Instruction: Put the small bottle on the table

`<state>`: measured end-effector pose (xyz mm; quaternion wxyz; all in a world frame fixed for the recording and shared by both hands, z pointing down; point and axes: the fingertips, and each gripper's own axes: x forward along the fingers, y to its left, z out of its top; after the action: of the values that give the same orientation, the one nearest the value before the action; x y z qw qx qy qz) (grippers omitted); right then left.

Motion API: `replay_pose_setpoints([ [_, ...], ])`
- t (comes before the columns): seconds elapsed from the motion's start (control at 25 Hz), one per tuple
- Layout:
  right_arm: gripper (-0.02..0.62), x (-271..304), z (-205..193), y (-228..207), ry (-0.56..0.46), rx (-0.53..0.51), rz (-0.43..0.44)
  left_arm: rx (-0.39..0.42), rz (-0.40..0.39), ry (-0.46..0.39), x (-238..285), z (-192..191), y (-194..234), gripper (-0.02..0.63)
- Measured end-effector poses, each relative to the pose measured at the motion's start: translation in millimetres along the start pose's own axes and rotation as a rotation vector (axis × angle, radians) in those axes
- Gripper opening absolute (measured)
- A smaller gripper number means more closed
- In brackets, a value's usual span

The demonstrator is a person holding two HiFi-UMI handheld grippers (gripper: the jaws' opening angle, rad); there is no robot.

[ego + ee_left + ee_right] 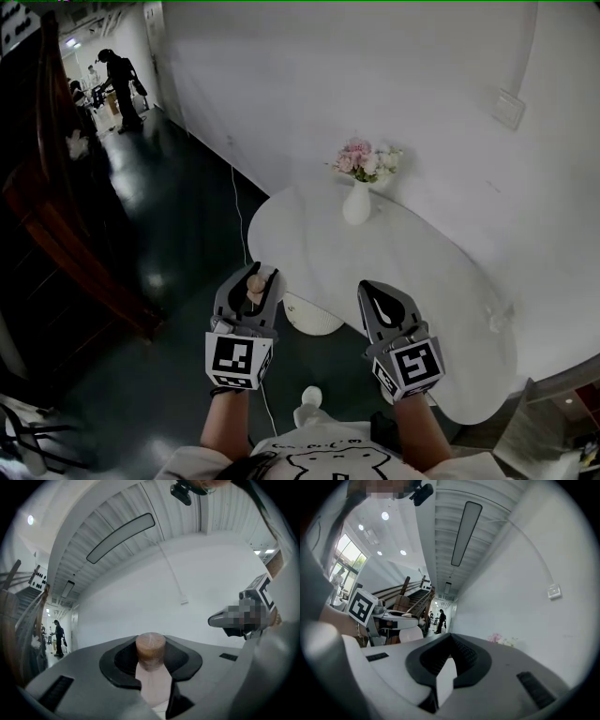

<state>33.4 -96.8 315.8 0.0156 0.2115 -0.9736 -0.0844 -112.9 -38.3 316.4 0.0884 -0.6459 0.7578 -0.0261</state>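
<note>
- Head view: left gripper [251, 273] pinches small pale bottle w/ brown cork-like stopper [255, 284], upright. It's just left of white oval tabletop [422, 267], over dark floor, so not yet above it.
- Right gripper [378, 289] is pressed together & empty, by tabletop's near edge; prob. not needed.
- White vase of pink flowers [357, 199] stands far side. Near half is bare, so nothing blocks a set-down.
- Person [120, 86] far down corridor, well apart.

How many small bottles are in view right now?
1. The small bottle, brown-capped, is clamped in the left gripper, short of the table. No other shows near the vase; some could lie outside these views.
</note>
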Motion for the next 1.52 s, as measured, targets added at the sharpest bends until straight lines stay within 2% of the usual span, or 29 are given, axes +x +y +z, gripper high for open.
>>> replay_pose_setpoints([
  [0.36,-0.005,90.3,-31.9,-40.6,0.027,0.062,0.012,-0.013,-0.019,0.046,88.9,-35.1,40.3,0.123],
  [0.52,-0.005,114.9,-40.2,-51.6,0.041,0.064,0.013,-0.042,-0.039,0.052,118.7,-47.5,50.6,0.123],
  [0.8,-0.005,139.3,-60.3,-56.5,0.072,0.090,-0.012,-0.047,-0.098,0.078,148.1,-68.2,53.7,0.123],
  [1.04,-0.005,162.3,-76.2,-66.9,0.098,0.124,-0.084,-0.066,-0.165,0.110,177.7,-92.2,67.4,0.123],
  [1.52,-0.005,225.0,-97.6,-100.8,0.143,0.159,-0.278,-0.062,-0.368,0.138,270.5,-129.8,93.7,0.123],
])
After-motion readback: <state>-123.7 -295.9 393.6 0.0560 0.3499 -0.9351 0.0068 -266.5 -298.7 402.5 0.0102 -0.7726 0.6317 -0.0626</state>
